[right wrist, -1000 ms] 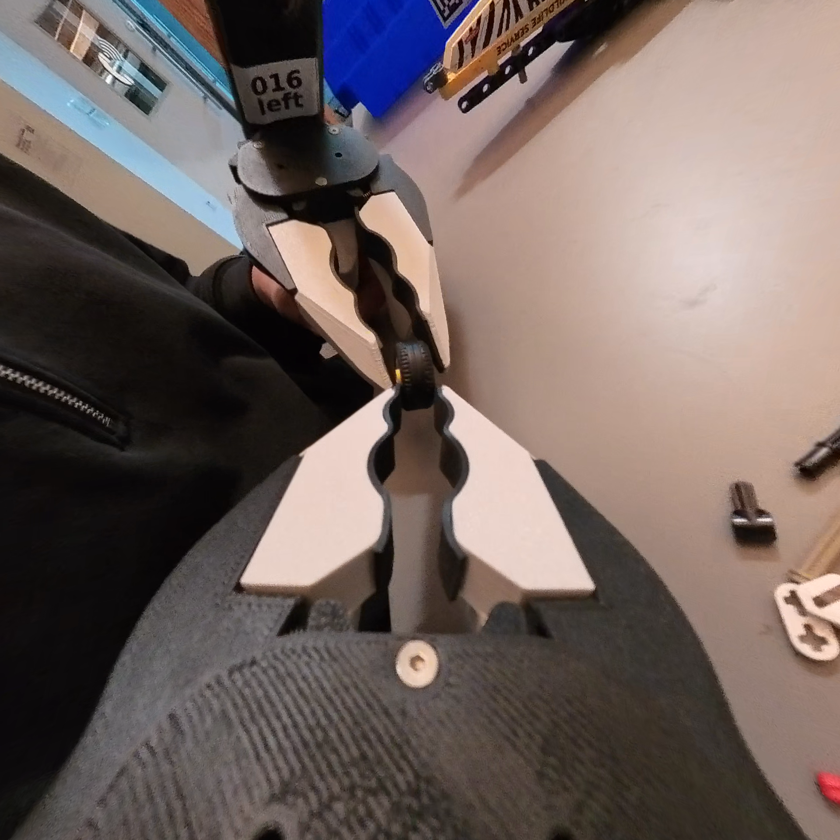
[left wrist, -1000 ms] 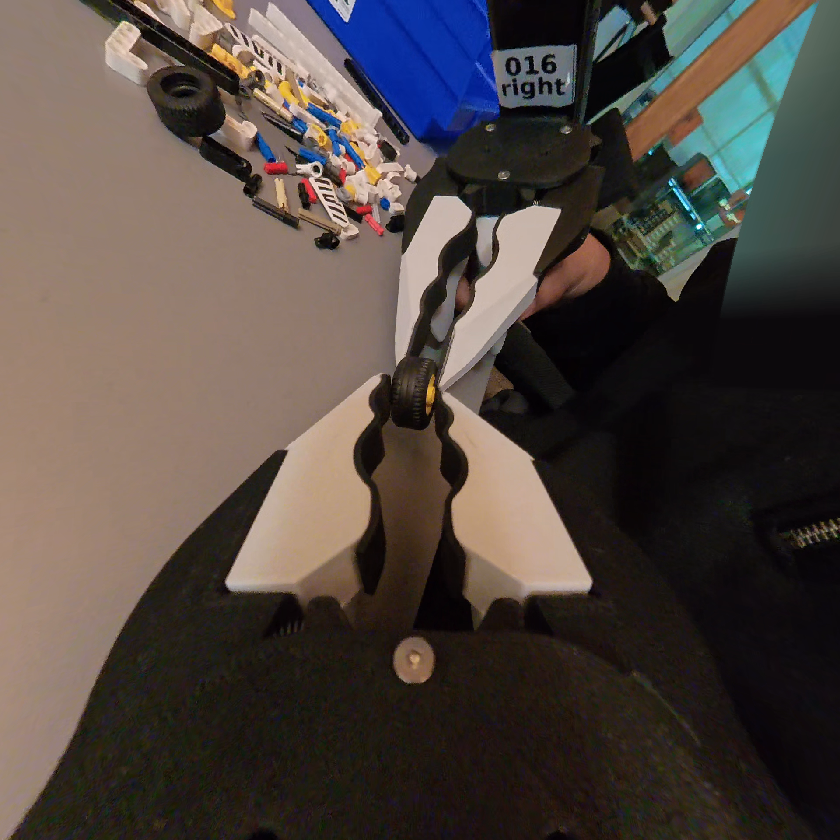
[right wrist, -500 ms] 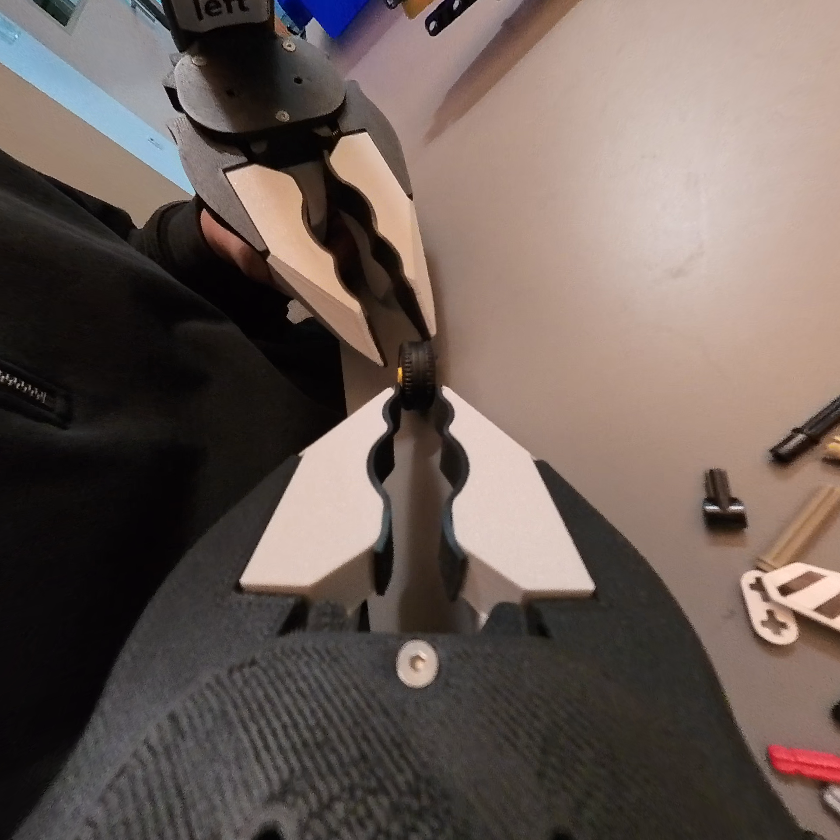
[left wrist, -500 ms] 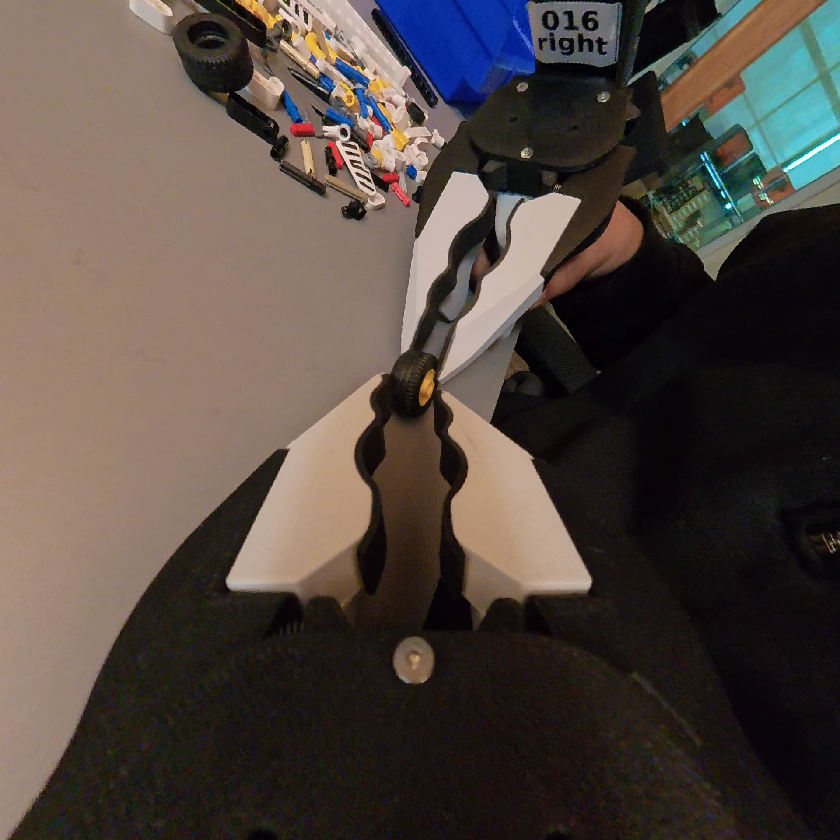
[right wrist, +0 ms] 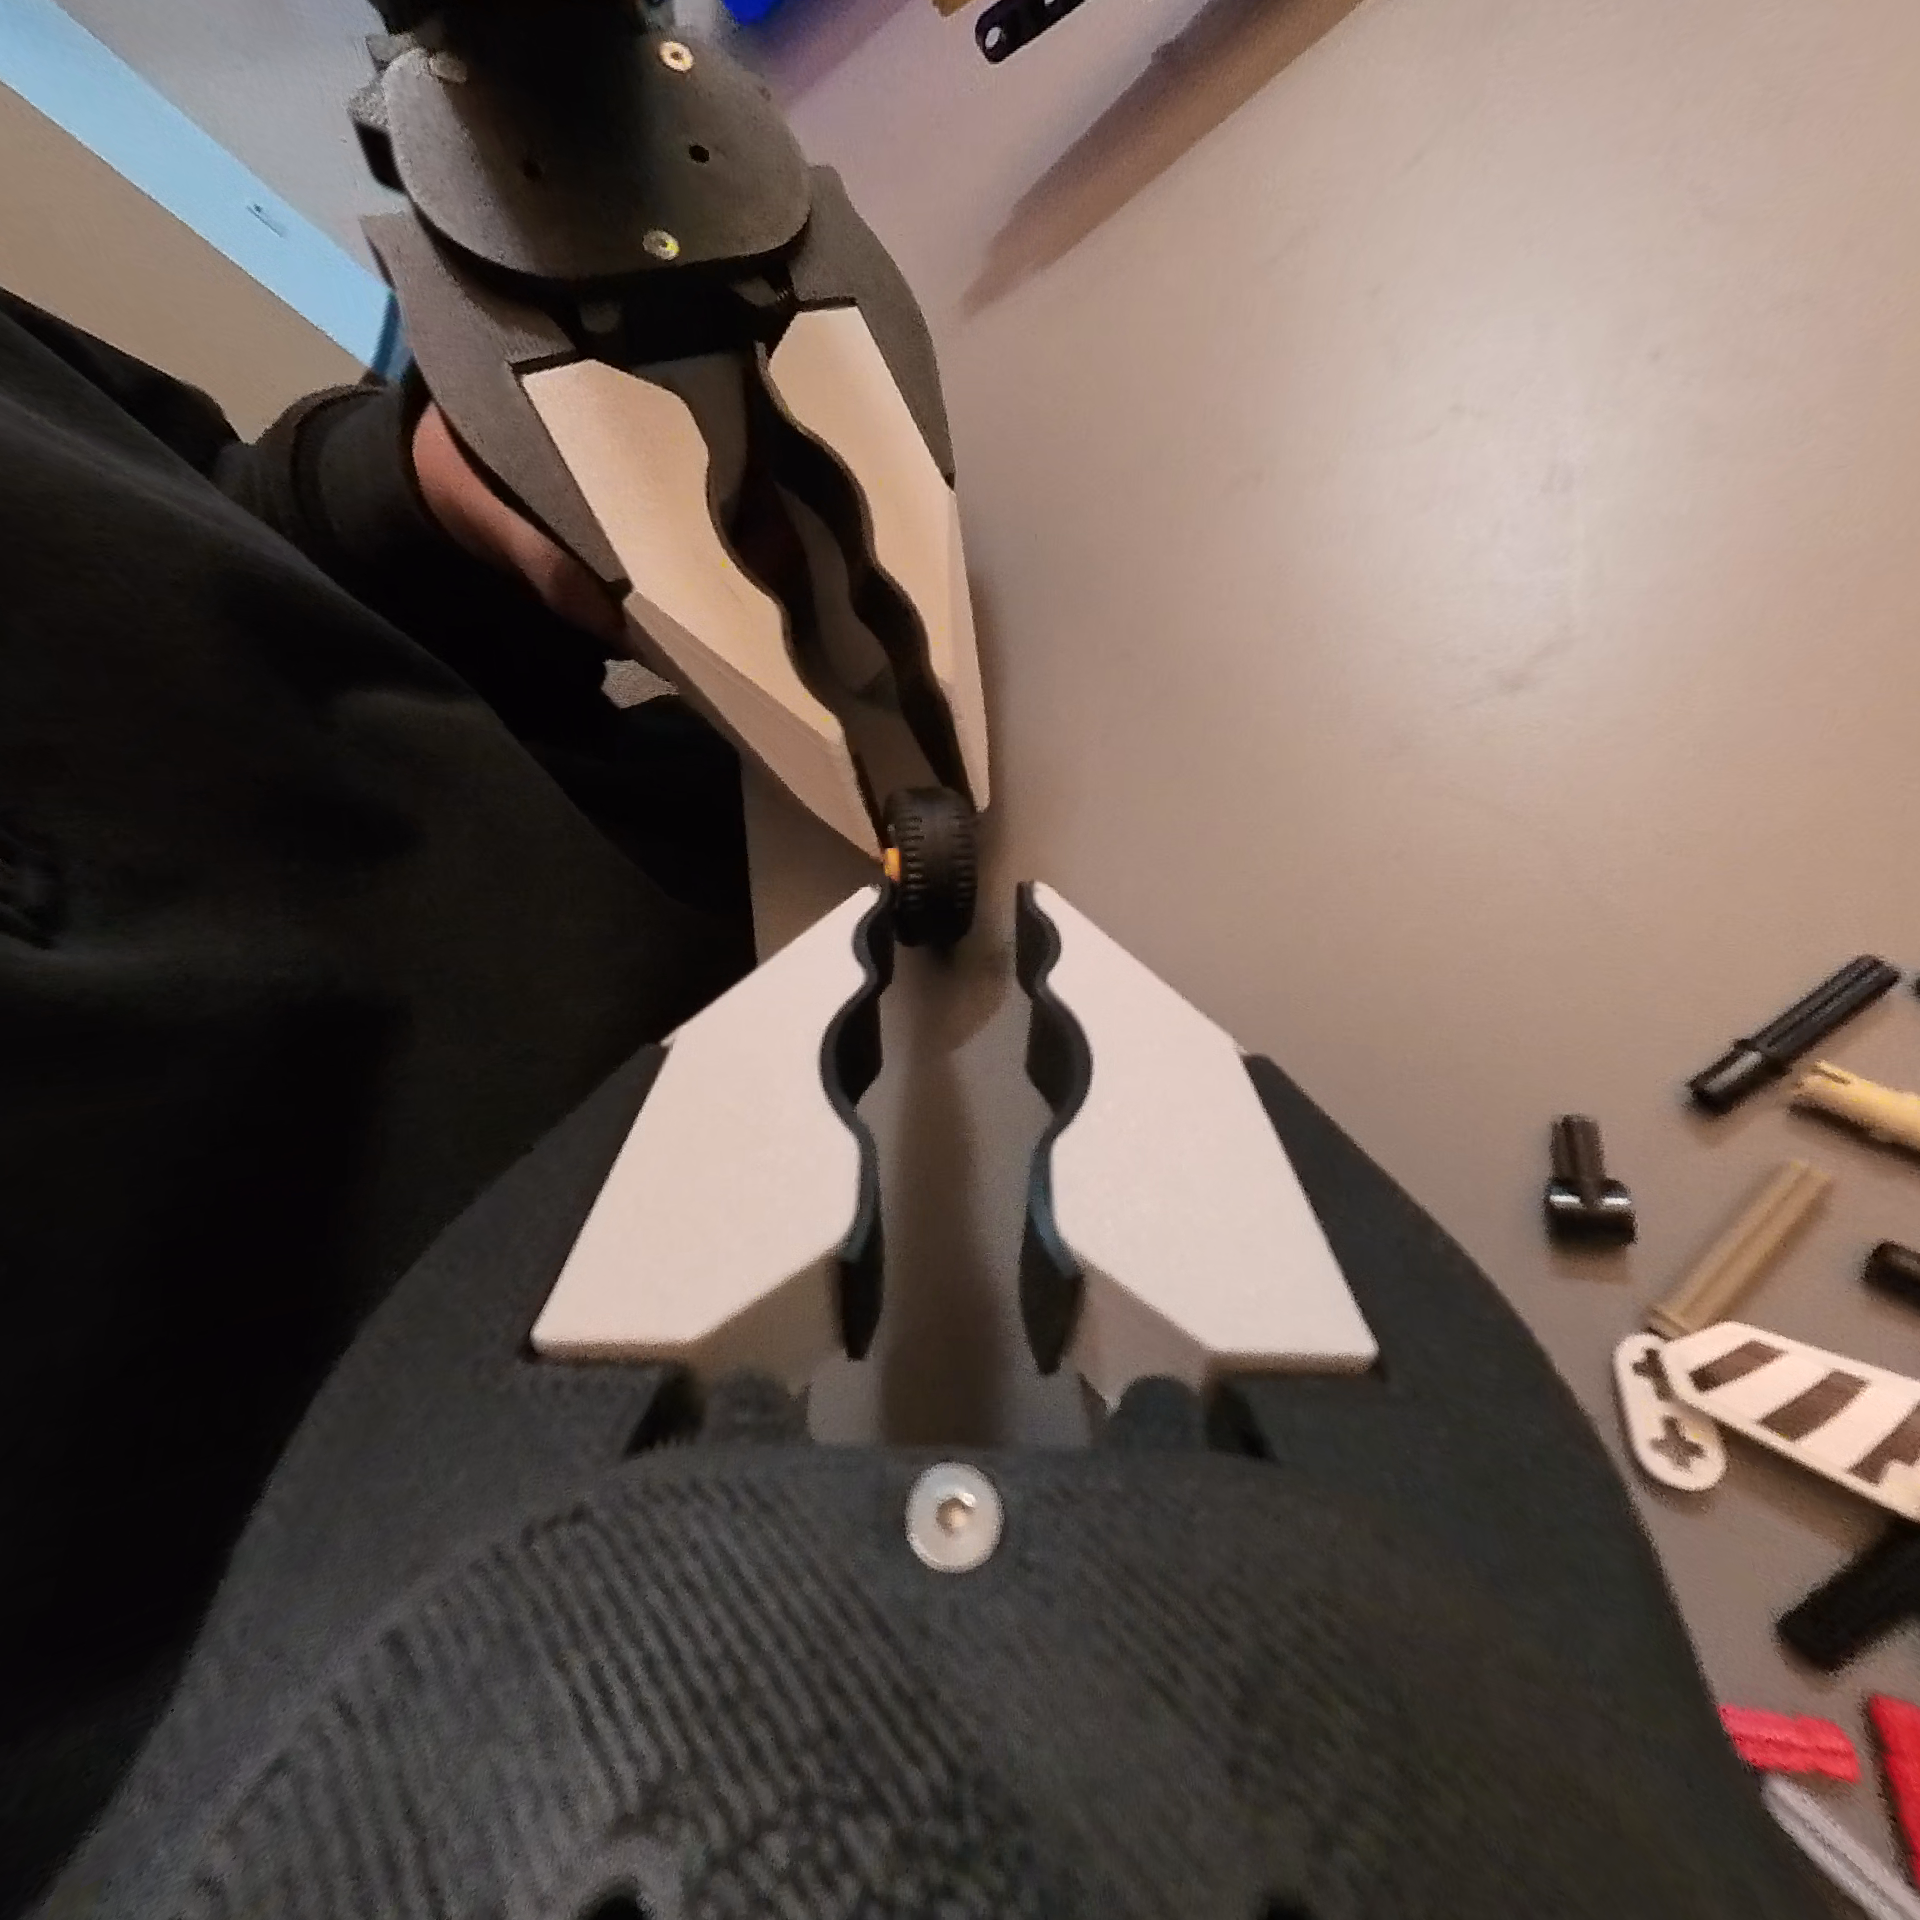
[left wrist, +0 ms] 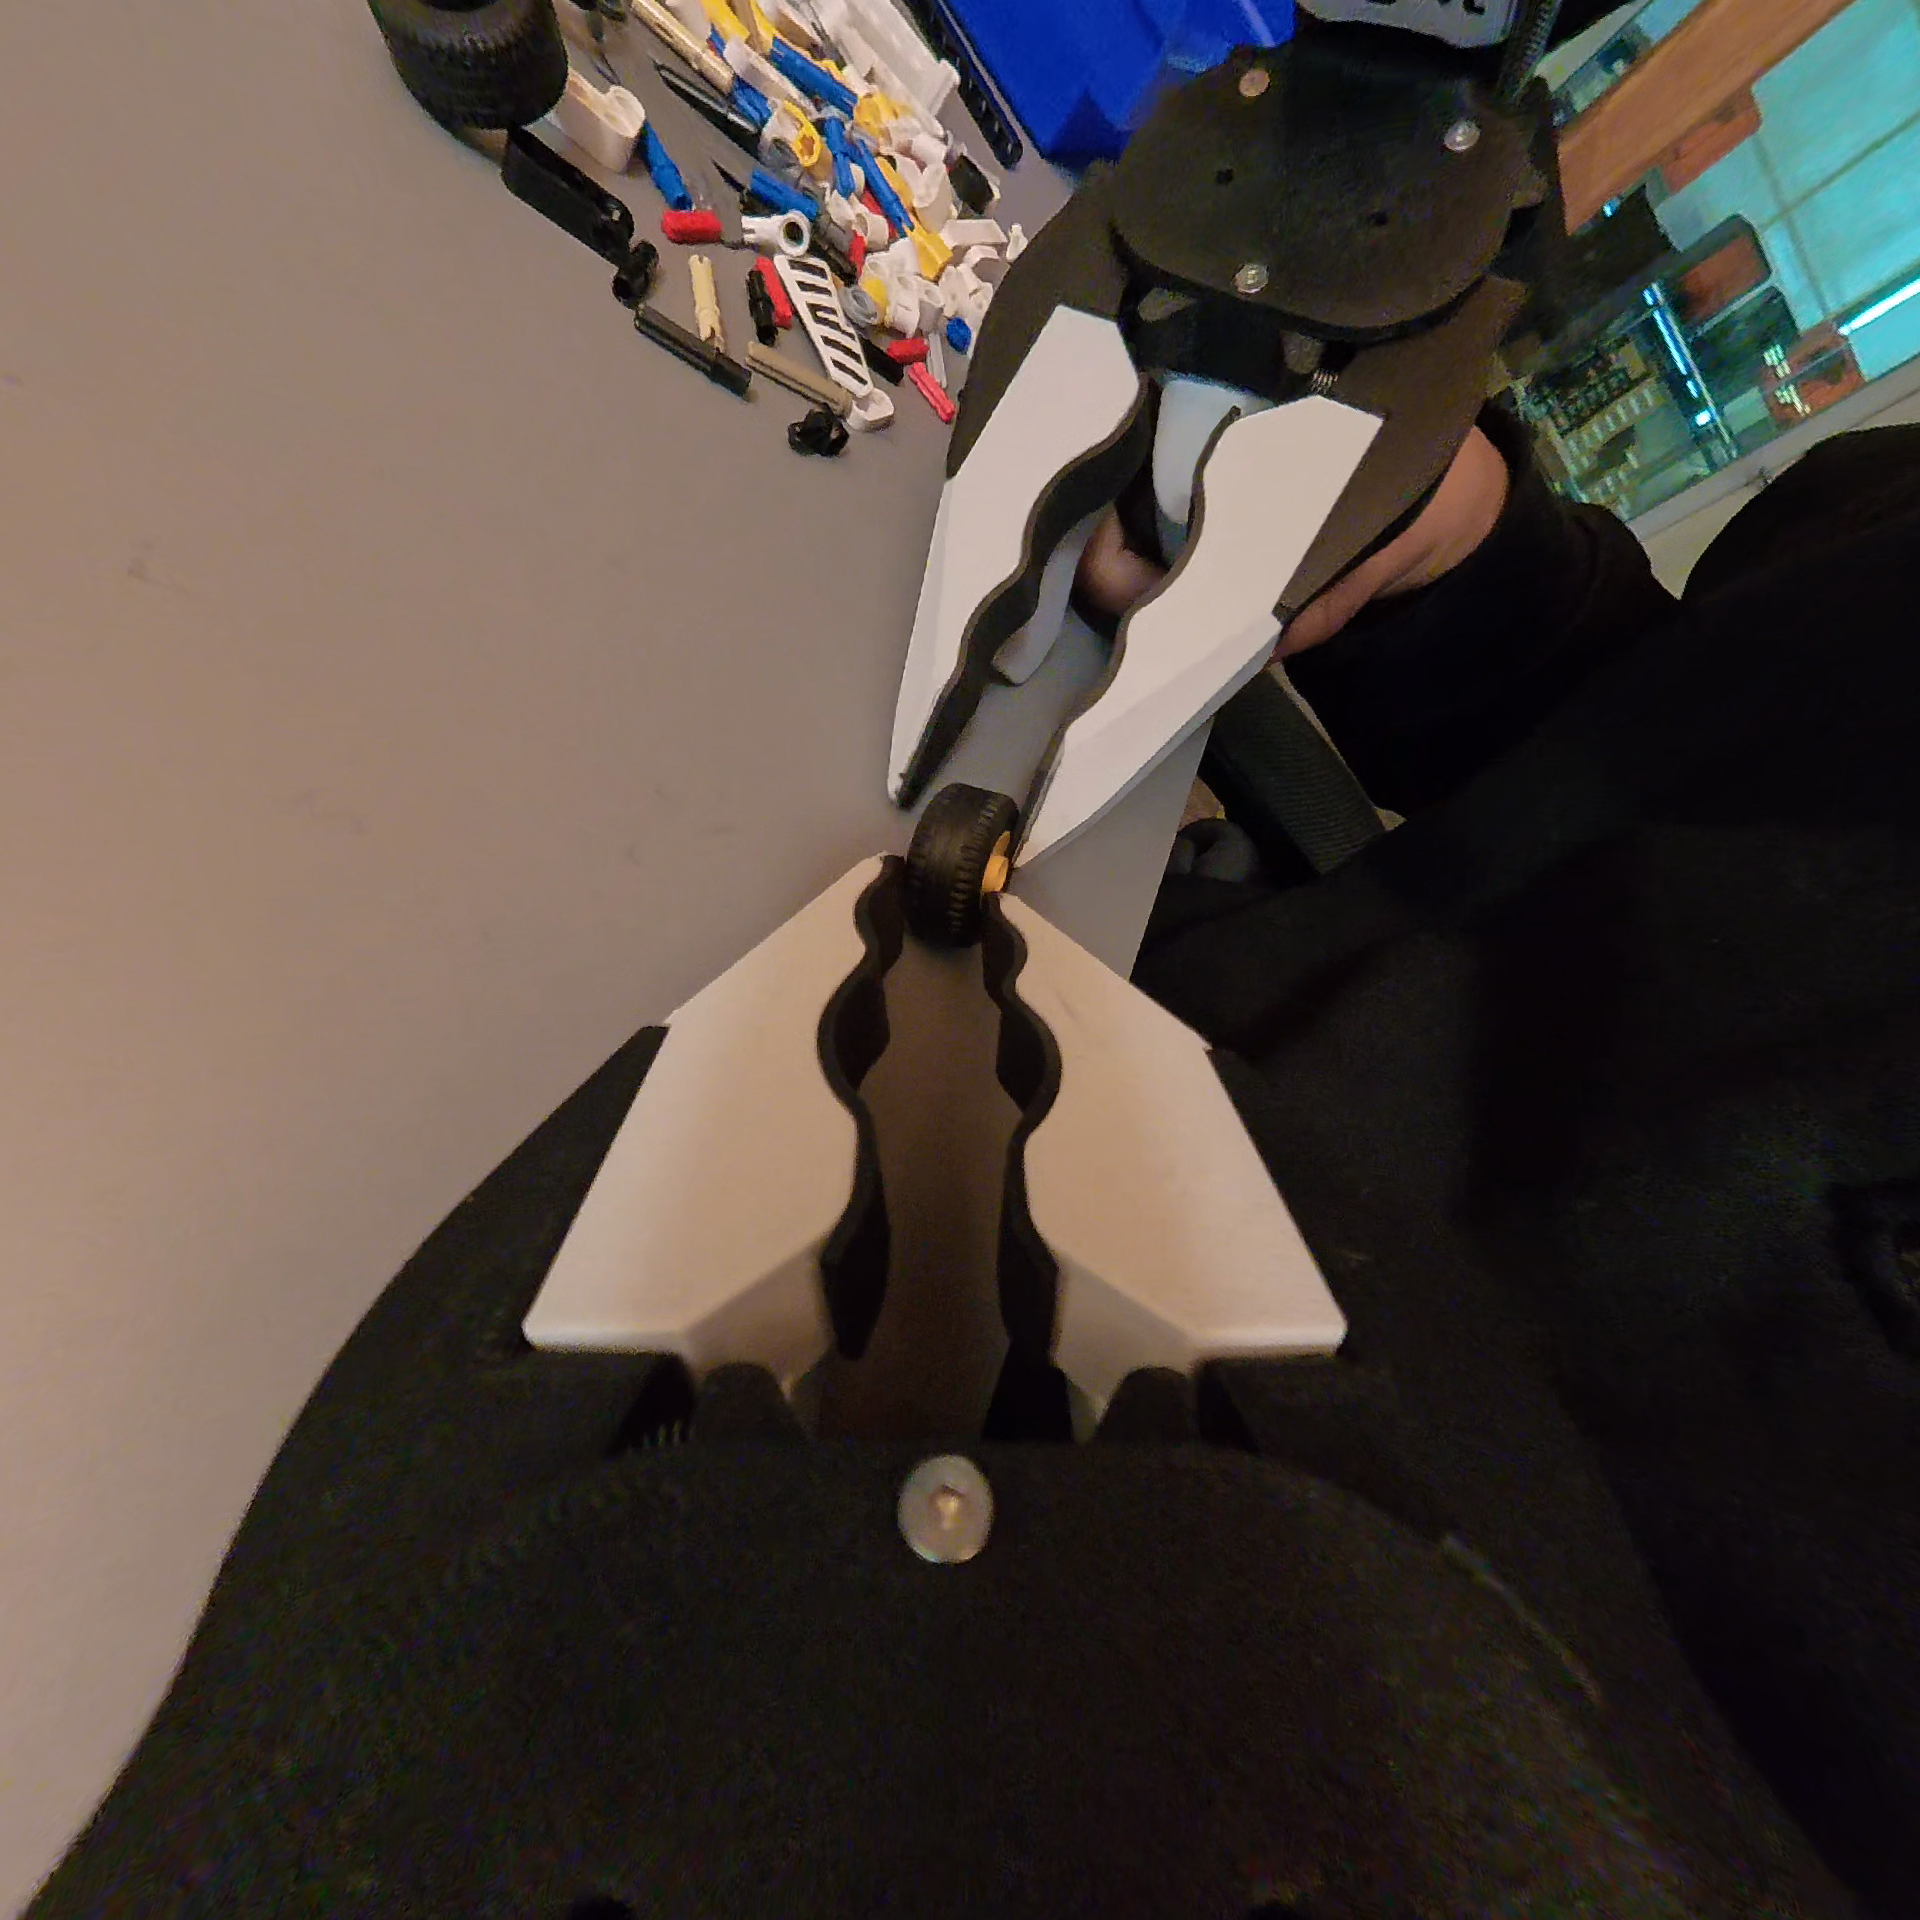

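Small ribbed rubber wheel [left wrist: 951,878], yellow hub, pinched in left tool [left wrist: 943,883]; right tool [right wrist: 956,899] slack.

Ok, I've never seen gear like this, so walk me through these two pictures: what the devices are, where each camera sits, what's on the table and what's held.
There is no robot here. A person holds two hand-held claws, and each picture comes from a camera mounted on one claw, looking along its two white fingers. In the left camera's picture, the left claw pinches a small black rubber wheel with a yellow hub. In the other picture, the right claw stands open at that wheel, with a gap on one side. On the grey table lie a pile of small coloured plastic building pieces, a big black tyre and a blue bin.
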The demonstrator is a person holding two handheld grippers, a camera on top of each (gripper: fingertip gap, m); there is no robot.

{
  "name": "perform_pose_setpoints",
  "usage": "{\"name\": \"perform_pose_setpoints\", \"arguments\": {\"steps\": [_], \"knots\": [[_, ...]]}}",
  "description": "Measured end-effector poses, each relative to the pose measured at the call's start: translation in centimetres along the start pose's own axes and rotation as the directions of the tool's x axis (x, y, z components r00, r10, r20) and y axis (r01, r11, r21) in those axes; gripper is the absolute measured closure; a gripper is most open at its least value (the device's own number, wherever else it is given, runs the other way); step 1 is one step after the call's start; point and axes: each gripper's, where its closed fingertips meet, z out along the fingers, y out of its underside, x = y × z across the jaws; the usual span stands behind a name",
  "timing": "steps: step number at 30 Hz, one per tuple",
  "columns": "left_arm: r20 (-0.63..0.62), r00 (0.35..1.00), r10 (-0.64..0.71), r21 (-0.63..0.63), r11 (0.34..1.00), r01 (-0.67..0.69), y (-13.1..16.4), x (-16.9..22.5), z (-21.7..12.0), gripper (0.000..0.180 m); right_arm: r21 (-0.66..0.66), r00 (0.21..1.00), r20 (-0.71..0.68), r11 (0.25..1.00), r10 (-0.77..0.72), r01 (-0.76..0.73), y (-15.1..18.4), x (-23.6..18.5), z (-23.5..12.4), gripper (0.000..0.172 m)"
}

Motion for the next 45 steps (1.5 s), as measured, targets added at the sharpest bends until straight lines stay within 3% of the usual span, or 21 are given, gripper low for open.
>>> {"name": "perform_pose_setpoints", "arguments": {"steps": [11, 16, 24, 32, 45], "knots": [[-0.011, 0.999, -0.034, -0.005, 0.999, 0.034, -0.1, -0.1, 0.1, 0.169, 0.056, 0.999, 0.041, 0.998, -0.023, 0.020, -1.1, -0.5, -0.2, 0.152], [-0.013, 0.999, -0.038, -0.006, 0.999, 0.038, -0.1, -0.2, 0.1, 0.169, 0.019, 0.999, 0.038, 0.999, -0.039, 0.038, -0.9, -0.2, 0.1, 0.157], [-0.023, 0.998, -0.053, -0.006, 0.999, 0.053, -0.2, -0.2, 0.1, 0.169, -0.055, 0.994, 0.111, 0.998, 0.003, 0.003, -0.2, -0.5, 0.6, 0.151], [-0.027, 0.998, -0.064, -0.007, 0.998, 0.064, -0.2, -0.2, 0.1, 0.169, -0.034, 0.997, 0.081, 0.999, -0.016, 0.019, -0.6, 0.0, 0.4, 0.148], [-0.006, 0.999, -0.040, -0.005, 0.999, 0.040, -0.2, -0.3, 0.2, 0.169, -0.030, 0.997, 0.054, 0.998, -0.049, 0.050, -0.7, 0.0, 0.4, 0.157]]}}
